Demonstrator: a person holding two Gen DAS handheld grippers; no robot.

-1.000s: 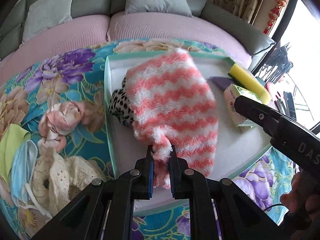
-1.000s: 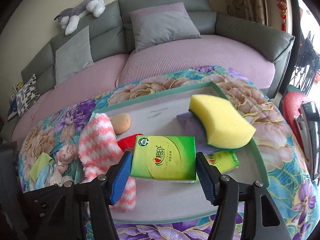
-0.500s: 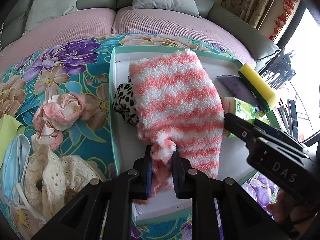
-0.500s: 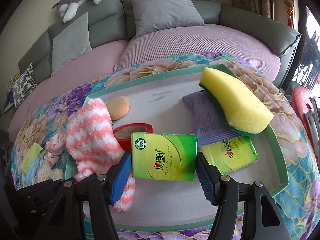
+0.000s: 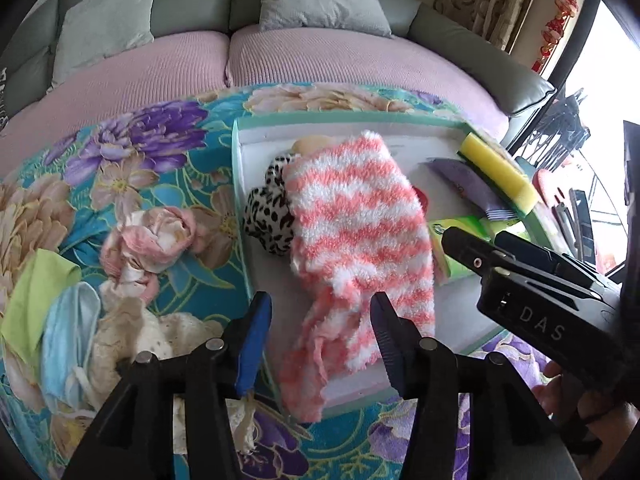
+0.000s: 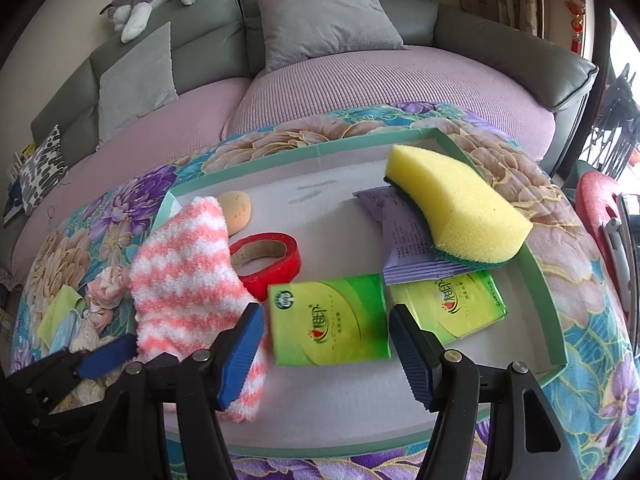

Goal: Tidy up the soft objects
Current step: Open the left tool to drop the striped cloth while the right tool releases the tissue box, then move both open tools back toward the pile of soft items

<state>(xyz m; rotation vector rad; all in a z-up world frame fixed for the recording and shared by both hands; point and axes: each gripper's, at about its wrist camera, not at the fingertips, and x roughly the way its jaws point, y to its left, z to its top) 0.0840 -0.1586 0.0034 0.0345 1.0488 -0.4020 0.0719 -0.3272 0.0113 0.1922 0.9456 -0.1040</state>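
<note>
A pink and white striped fluffy sock (image 5: 360,236) lies in the green-rimmed tray (image 5: 236,168), its cuff hanging over the near rim. It also shows in the right wrist view (image 6: 188,280). My left gripper (image 5: 320,344) is open, its jaws either side of the cuff without holding it. My right gripper (image 6: 326,344) is open, with a green tissue pack (image 6: 330,320) lying between and just beyond its jaws. A leopard-print cloth (image 5: 268,216) lies under the sock's left edge.
The tray also holds a yellow sponge (image 6: 456,216), a purple packet (image 6: 404,236), a second green pack (image 6: 452,308), a red tape roll (image 6: 268,260) and a peach sponge (image 6: 236,208). Pink, green, blue and lace cloths (image 5: 148,240) lie left of the tray.
My left gripper has opened and let go of the sock, which now rests in the tray. My right gripper has opened wider and the green pack has dropped onto the tray.
</note>
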